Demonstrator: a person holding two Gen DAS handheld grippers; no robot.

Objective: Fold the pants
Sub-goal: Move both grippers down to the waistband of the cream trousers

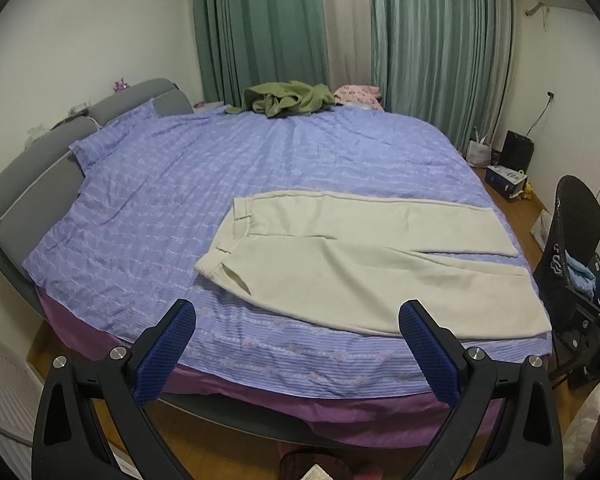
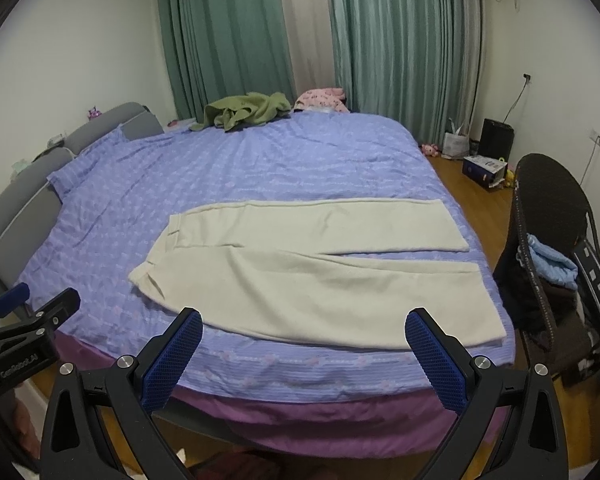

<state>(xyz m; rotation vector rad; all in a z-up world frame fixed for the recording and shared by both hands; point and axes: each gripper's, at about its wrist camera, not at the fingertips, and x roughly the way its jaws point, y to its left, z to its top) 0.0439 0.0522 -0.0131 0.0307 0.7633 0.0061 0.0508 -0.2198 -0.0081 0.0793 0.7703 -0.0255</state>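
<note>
Both the left claw (image 1: 298, 344) and right claw (image 2: 304, 350) gape wide, holding and touching nothing. The cream fleece pants (image 2: 308, 268) lie flat, unfolded, on the purple-quilted bed (image 2: 260, 168).

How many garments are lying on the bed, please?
3: cream pants spread flat near the front edge, a crumpled green garment at the far edge, and a pink one beside it. Others may be hidden.
</note>
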